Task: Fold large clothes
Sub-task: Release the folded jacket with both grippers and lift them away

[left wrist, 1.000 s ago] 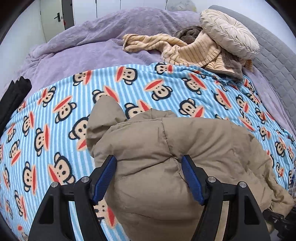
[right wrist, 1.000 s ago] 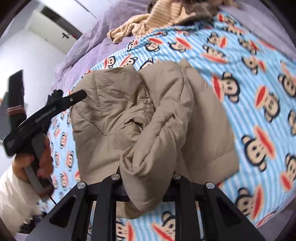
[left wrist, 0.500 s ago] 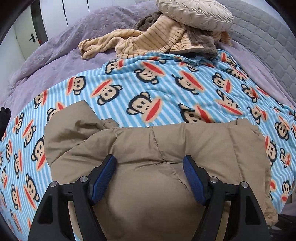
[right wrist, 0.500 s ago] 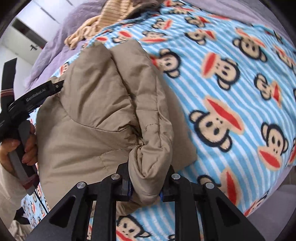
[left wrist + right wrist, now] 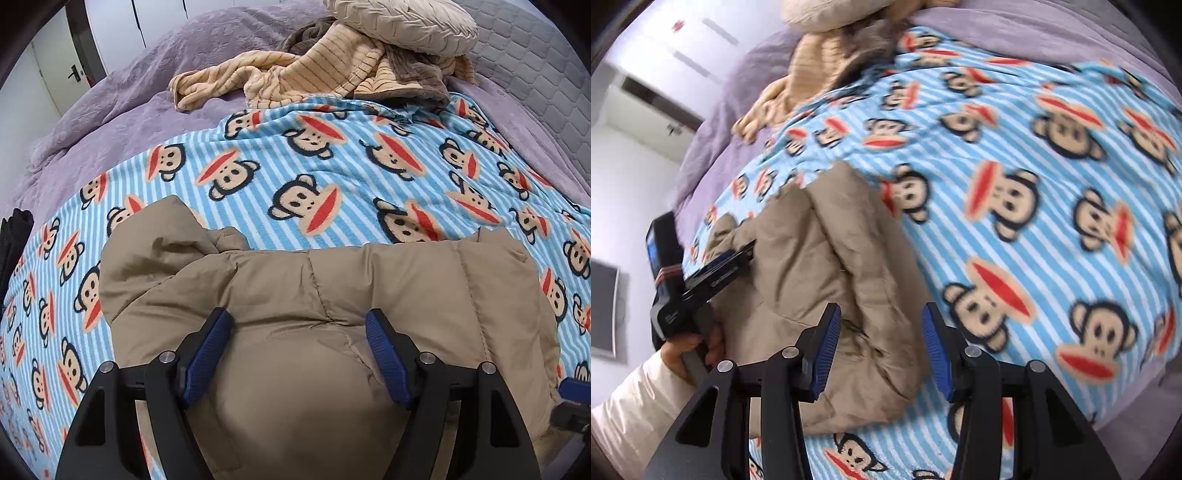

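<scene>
Right wrist alone shows the left hand (image 5: 689, 347).

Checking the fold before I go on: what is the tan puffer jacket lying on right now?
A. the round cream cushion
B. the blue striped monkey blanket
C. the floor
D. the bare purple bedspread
B: the jacket lies bunched on the monkey blanket, whose stripes show along its far edge and both sides; the cushion and the purple bedspread lie well beyond it.

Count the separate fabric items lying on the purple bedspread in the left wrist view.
4: tan jacket nearest; monkey blanket beneath it; striped beige blanket behind; round cushion on top. More may be hidden.
</scene>
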The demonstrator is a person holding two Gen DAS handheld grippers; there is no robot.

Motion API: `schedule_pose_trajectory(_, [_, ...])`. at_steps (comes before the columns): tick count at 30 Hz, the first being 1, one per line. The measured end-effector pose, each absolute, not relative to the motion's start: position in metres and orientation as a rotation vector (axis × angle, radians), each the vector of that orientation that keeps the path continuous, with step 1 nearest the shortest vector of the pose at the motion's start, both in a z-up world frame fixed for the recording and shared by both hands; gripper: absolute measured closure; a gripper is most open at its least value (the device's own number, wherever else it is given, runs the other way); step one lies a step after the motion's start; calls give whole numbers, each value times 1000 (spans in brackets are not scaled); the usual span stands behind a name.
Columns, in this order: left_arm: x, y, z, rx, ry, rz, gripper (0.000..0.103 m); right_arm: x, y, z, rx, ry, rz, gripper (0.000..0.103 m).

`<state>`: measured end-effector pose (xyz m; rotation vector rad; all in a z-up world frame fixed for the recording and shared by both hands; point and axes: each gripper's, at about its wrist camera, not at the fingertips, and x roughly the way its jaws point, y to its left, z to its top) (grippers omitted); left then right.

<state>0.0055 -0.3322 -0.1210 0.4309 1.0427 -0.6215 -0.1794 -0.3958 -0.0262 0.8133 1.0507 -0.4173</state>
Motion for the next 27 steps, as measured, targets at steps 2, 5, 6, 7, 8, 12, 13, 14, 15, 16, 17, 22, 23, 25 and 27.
schedule_pose_trajectory(2, [5, -329, -116, 425, 1054, -595, 26, -162, -389, -38, 785, 1112, -358, 54])
schedule_pose_trajectory(5, [-1, -320, -102, 415, 1071, -565, 26, -146, -382, -62, 746, 1207, -329, 54])
schedule_pose_trajectory(6, [-4, -315, -97, 411, 1072, -560, 26, -144, -382, -69, 754, 1223, -316, 54])
schedule_pose_trajectory(7, [-7, -310, -93, 405, 1075, -554, 26, -143, -382, -73, 762, 1232, -311, 54])
schedule_pose_trajectory(8, [-10, -304, -88, 396, 1081, -547, 26, -143, -383, -77, 770, 1241, -301, 54])
schedule_pose_trajectory(12, [-27, -274, -79, 358, 1131, -528, 26, -143, -383, -80, 758, 1261, -279, 51])
schedule_pose_trajectory(13, [-32, -266, -79, 352, 1145, -519, 26, -145, -383, -82, 760, 1266, -277, 49])
schedule_pose_trajectory(14, [-36, -257, -79, 344, 1163, -510, 26, -147, -382, -84, 771, 1268, -275, 49])
schedule_pose_trajectory(15, [-41, -249, -80, 331, 1179, -506, 26, -149, -381, -86, 783, 1272, -276, 49])
schedule_pose_trajectory(16, [-45, -242, -81, 315, 1195, -502, 26, -152, -381, -90, 792, 1275, -278, 48])
schedule_pose_trajectory(17, [-48, -234, -81, 297, 1209, -498, 26, -156, -378, -93, 802, 1279, -283, 47])
schedule_pose_trajectory(22, [-61, -205, -82, 250, 1227, -457, 0, -164, -370, -111, 806, 1293, -302, 43])
schedule_pose_trajectory(23, [-64, -200, -81, 241, 1233, -455, 0, -165, -369, -111, 808, 1297, -317, 42])
schedule_pose_trajectory(25, [-66, -190, -79, 223, 1243, -449, 0, -160, -369, -107, 825, 1299, -340, 41])
schedule_pose_trajectory(27, [-69, -183, -78, 215, 1246, -454, 0, -158, -367, -97, 822, 1291, -358, 41])
